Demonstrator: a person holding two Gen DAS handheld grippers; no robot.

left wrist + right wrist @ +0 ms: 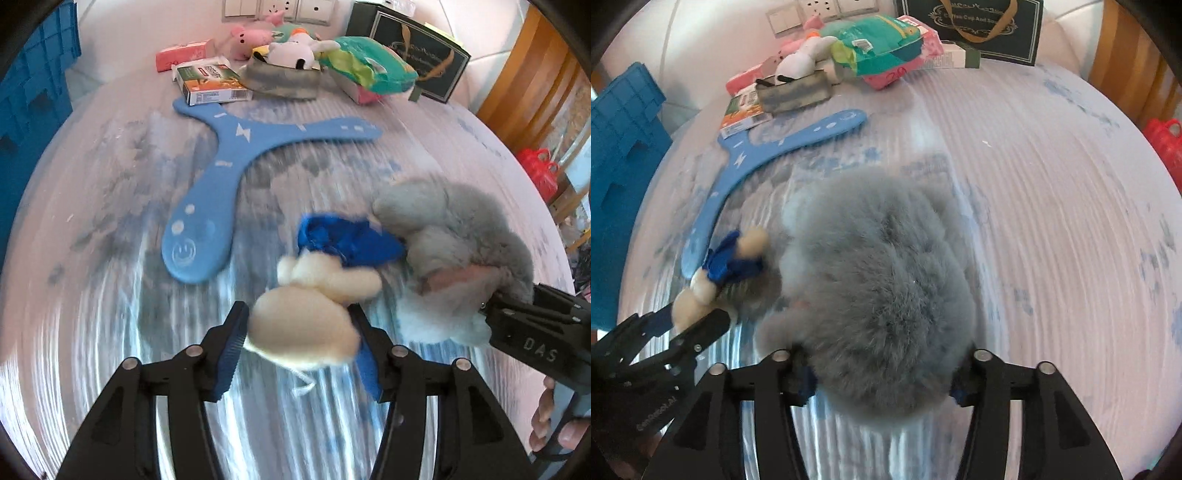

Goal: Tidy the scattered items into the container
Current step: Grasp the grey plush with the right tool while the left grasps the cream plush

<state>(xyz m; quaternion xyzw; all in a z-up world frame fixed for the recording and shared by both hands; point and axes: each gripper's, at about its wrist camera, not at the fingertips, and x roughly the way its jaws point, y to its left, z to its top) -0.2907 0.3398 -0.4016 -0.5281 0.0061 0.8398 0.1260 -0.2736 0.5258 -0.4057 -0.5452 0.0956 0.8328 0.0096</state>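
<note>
My left gripper (299, 332) is shut on a cream plush doll (306, 321) dressed in blue cloth (347, 240), held above the bed. My right gripper (882, 373) is shut on a grey fluffy plush (882, 280), right next to the doll. The grey plush also shows in the left wrist view (461, 236), with the right gripper (491, 310) at its lower right. The doll (701, 291) and left gripper (690, 321) show at the left of the right wrist view. A blue three-armed boomerang (221, 173) lies flat on the bed. A blue crate (33, 92) stands at the left beside the bed.
At the bed's far end lie a grey fabric bin with a white plush (291, 55), a pink pig plush (247, 37), boxes (210, 81), a teal packet (373, 70) and a dark gift bag (417, 48). A red bag (1167, 147) sits off the right edge.
</note>
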